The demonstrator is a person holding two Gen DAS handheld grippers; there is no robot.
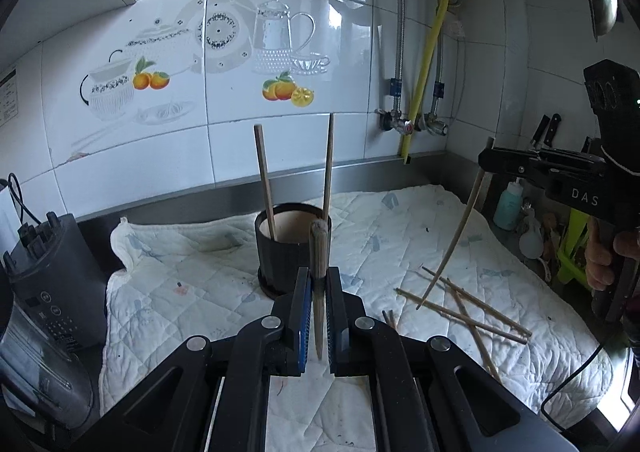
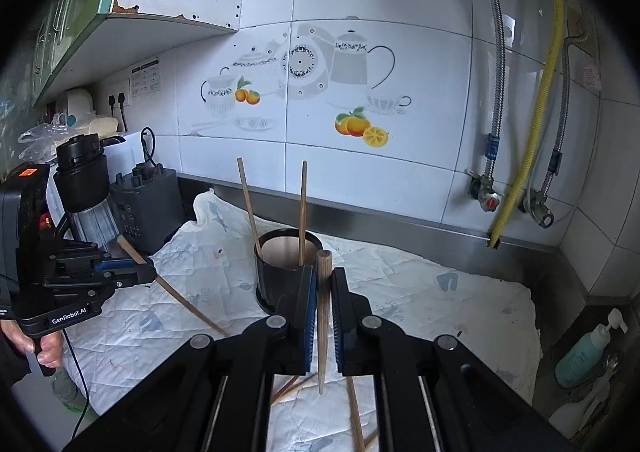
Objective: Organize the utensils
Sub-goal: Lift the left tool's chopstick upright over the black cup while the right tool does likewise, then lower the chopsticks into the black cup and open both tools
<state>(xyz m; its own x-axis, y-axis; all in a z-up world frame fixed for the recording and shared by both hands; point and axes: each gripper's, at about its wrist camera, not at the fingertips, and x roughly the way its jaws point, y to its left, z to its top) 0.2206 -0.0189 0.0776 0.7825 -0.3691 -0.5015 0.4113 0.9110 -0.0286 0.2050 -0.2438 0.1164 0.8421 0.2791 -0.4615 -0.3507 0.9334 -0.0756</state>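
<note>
At the far left of the left wrist view a dark blender base (image 1: 52,280) stands on the tabletop (image 1: 100,223), just beside the edge of a white quilted cloth (image 1: 192,280) that covers most of the surface. Toward the middle of the frame a black ribbed holder (image 1: 280,256) sits on the cloth with two chopsticks (image 1: 264,179) upright inside it, leaning apart. Just below it, at lower centre, the left claw (image 1: 319,316) is closed on a single chopstick (image 1: 318,252), which stands nearly upright between the blue pads, thick end up and thin tip pointing down. Right of centre, several loose chopsticks (image 1: 472,316) lie crossed on the cloth. At the right edge the right claw (image 1: 490,161), carried by a hand (image 1: 600,256), grips another chopstick (image 1: 452,244) that hangs slanting down over the loose pile.

From the right wrist view, the left claw (image 2: 150,272) shows at the left edge, clamped on its slanting chopstick (image 2: 176,298), with a hand (image 2: 44,348) below it. At centre the right claw (image 2: 323,292) is shut on its chopstick (image 2: 323,312), thick end up, with the holder (image 2: 286,264) just behind. At the lower right a teal pump bottle (image 2: 588,352) stands off the cloth in the corner.
</note>
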